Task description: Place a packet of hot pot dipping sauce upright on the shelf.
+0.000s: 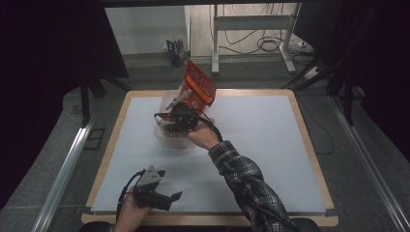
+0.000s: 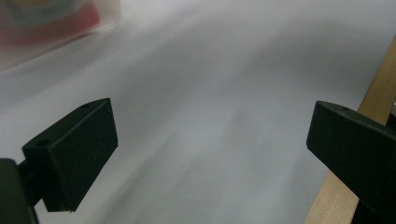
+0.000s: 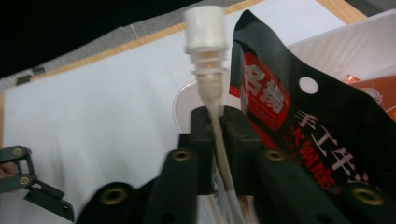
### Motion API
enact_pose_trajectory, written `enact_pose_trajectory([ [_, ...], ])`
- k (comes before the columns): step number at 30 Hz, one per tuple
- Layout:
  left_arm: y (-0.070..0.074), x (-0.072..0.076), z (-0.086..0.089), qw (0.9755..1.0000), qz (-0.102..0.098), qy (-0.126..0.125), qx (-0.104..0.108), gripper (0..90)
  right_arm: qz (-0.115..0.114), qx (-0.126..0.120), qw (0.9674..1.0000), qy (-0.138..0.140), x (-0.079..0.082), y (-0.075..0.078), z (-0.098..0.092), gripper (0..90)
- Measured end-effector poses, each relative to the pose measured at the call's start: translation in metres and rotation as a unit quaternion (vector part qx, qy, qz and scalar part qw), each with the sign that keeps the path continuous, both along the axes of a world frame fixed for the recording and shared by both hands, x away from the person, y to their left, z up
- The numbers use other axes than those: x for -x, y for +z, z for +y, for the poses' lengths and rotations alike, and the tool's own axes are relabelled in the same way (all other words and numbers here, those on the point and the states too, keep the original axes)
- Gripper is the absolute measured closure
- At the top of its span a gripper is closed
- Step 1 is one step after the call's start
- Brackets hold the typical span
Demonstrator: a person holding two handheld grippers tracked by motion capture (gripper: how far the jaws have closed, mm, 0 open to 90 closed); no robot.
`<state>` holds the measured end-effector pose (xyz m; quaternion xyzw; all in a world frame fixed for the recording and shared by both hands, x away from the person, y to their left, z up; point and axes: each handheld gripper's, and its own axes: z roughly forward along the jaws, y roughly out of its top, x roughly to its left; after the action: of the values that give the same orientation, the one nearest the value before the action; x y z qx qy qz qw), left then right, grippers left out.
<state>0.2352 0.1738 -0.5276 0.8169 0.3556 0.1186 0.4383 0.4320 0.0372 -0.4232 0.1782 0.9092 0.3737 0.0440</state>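
Note:
My right gripper (image 3: 217,119) is shut on the flat edge of a pale spout pouch (image 3: 211,88) with a white screw cap (image 3: 204,28), held upright. Right beside it stands a black and red printed packet (image 3: 303,126). In the high view my right gripper (image 1: 176,115) hangs over a clear plastic tub (image 1: 167,139) at the back of the white mat, with an orange-red packet (image 1: 199,86) sticking up behind it. My left gripper (image 1: 167,188) rests low near the front edge, open, with nothing between its jaws (image 2: 210,140).
A white mat (image 1: 261,145) covers a wooden board (image 1: 309,145). In the left gripper view the board's wooden edge (image 2: 373,98) runs on the right and the blurred tub (image 2: 46,23) sits at top left. Desk legs and cables lie on the floor beyond.

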Motion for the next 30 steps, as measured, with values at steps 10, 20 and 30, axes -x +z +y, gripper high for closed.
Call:
enact_pose_trajectory([
  [10,0.0,-0.001,0.0,1.0,0.006,-0.003,0.0,2.4,-0.021,-0.004,0.9998,-0.004,0.003,0.005,-0.007,44.8],
  [20,0.0,-0.001,-0.002,0.9999,0.012,-0.005,0.0,3.0,-0.029,-0.019,0.9994,0.002,0.011,0.012,-0.017,29.0],
  [30,0.0,-0.001,-0.001,0.9999,0.012,-0.003,0.004,3.3,-0.039,-0.016,0.9991,0.003,0.017,0.013,-0.023,21.4],
])
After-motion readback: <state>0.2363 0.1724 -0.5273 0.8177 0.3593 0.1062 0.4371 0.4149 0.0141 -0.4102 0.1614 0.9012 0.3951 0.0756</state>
